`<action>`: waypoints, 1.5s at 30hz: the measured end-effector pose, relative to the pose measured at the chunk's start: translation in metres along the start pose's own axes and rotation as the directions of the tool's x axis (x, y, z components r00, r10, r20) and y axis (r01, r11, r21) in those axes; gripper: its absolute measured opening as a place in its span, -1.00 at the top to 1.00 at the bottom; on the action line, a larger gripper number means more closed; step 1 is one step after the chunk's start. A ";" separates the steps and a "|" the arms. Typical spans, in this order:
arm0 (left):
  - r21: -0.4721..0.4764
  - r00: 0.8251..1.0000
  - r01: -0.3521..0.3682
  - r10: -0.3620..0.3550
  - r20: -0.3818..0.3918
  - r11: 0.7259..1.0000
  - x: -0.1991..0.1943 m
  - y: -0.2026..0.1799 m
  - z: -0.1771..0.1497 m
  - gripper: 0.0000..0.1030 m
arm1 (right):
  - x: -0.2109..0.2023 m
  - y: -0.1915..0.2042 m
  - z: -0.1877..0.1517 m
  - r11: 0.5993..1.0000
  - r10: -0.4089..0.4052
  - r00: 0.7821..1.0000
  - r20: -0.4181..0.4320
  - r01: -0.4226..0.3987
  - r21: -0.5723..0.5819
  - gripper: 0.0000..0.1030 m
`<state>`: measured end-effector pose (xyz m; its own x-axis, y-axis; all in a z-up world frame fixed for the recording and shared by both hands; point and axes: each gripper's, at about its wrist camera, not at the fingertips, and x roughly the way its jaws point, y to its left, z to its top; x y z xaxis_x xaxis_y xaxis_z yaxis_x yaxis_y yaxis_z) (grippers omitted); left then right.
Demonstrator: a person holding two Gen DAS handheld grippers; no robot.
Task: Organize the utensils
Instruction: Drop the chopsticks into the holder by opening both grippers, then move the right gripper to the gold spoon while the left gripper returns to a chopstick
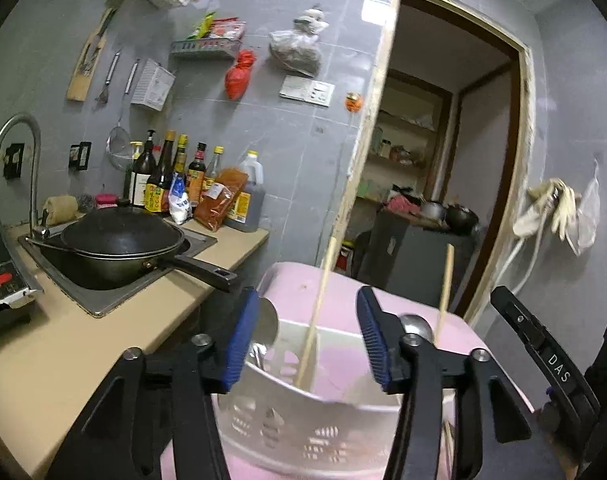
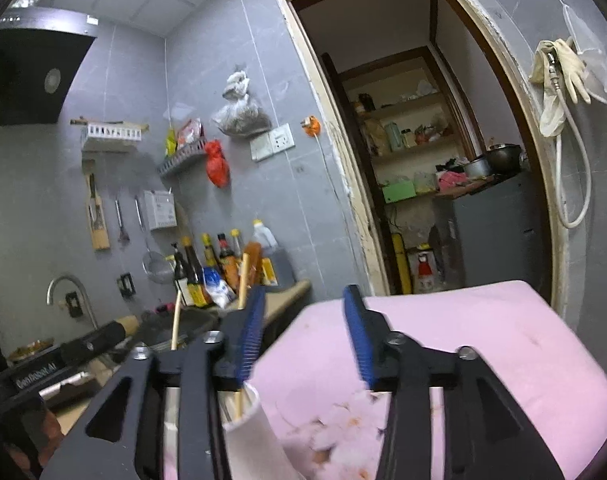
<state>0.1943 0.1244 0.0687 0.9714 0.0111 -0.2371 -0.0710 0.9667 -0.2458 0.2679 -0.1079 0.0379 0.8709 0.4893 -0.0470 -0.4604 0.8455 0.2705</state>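
1. The left tongs [image 1: 307,336] stand partly open above a white perforated plastic utensil holder [image 1: 303,432]; their blue ribbed pads grip nothing.
2. One pale wooden chopstick [image 1: 315,320] leans upright out of the holder, in the gap between the pads and touching neither of them.
3. A second wooden chopstick [image 1: 446,292] stands just beyond the right-hand pad, next to the bowl of a steel spoon [image 1: 417,326].
4. The holder sits on a pink padded surface [image 1: 463,332], beside the beige table [image 1: 63,356].
5. The right tongs [image 2: 301,344] are also partly open and empty, held over the same pink surface [image 2: 483,360].
6. In the right wrist view the holder's white rim [image 2: 251,420] lies under the left-hand finger, with chopsticks [image 2: 243,276] rising from it.
7. On the table a black lidded wok [image 1: 123,244] rests in the steel sink [image 1: 91,300], with sauce bottles [image 1: 175,176] against the grey tiled wall.
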 end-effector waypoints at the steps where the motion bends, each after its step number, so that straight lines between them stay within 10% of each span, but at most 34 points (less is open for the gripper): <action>1: 0.003 1.000 0.008 -0.008 -0.010 1.000 -0.001 -0.002 -0.001 -0.05 | -0.004 -0.002 0.000 1.000 -0.003 1.000 -0.007 0.003 -0.007 0.07; 4: 0.007 0.999 0.030 -0.030 -0.027 1.000 -0.007 -0.009 -0.005 -0.20 | -0.020 -0.008 0.003 0.999 -0.014 1.000 -0.023 0.013 -0.035 -0.15; 6: 0.017 0.998 0.052 -0.051 -0.036 0.999 -0.012 -0.015 -0.010 -0.29 | -0.031 -0.014 0.006 0.999 -0.019 0.999 -0.029 0.018 -0.040 -0.71; 12: 0.015 0.994 0.106 -0.105 -0.029 0.994 -0.025 -0.032 -0.024 -0.65 | -0.058 -0.032 0.012 0.999 -0.049 0.998 -0.027 0.048 -0.015 -1.00; 31: 0.164 0.942 0.250 -0.200 -0.271 0.954 -0.014 -0.111 -0.075 -0.70 | -0.113 -0.083 0.002 0.965 -0.168 0.979 -0.119 0.139 -0.223 -1.00; 45: 0.242 0.875 0.297 -0.162 -0.455 0.924 0.022 -0.146 -0.104 -0.70 | -0.102 -0.135 -0.031 0.946 -0.287 0.896 -0.339 0.209 -0.249 -1.00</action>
<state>0.2027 -0.0434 0.0012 0.7588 -0.2637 -0.5955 0.2781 0.9580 -0.0697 0.2362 -0.2654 -0.0238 0.8539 0.2679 -0.4462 -0.2959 0.9552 0.0071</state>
